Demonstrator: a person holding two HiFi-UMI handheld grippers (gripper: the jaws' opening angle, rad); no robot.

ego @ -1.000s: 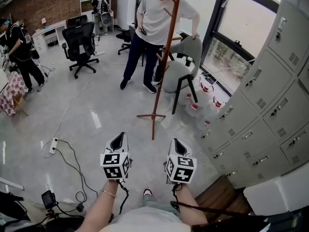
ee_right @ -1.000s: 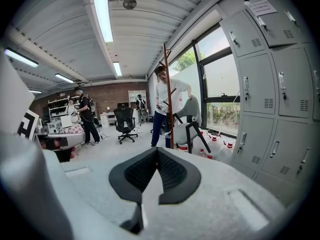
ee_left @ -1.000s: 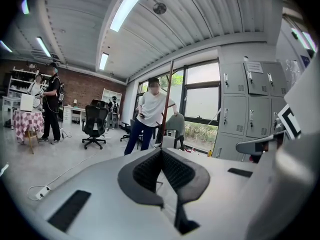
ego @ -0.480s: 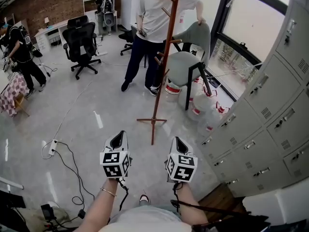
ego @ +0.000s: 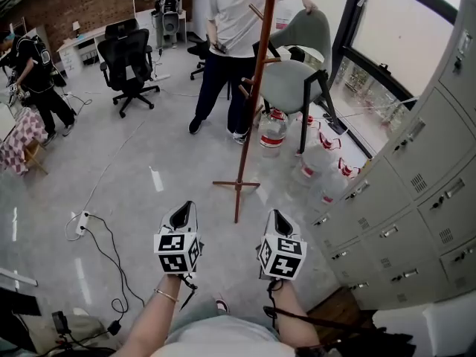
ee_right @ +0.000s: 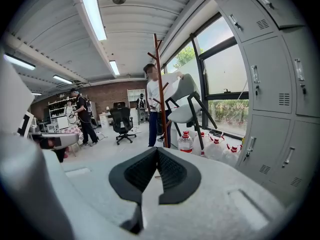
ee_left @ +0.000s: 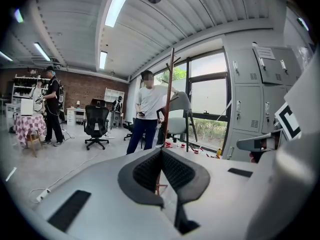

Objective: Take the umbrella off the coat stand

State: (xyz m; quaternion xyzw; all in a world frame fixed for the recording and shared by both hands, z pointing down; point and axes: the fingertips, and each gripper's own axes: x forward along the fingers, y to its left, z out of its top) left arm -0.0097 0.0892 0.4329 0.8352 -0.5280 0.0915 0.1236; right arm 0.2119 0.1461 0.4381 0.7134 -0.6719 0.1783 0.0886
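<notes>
Lockers point(ego: 416, 192) fill the right edge. A person point(ego: 230, 28) with a grey chair point(ego: 297, 80) and water bottles point(ego: 273, 132) crowd the coat stand point(ego: 256, 88) at upper centre; whether an umbrella hangs there I cannot tell. Left gripper point(ego: 182, 213) and right gripper point(ego: 277, 218), both clenched empty, sit lower centre, well apart from the stand.

floor point(ego: 149, 147) | coat stand point(ego: 245, 162) | office chair point(ego: 128, 58) | water bottle point(ego: 273, 132) | power strip point(ego: 82, 219)
</notes>
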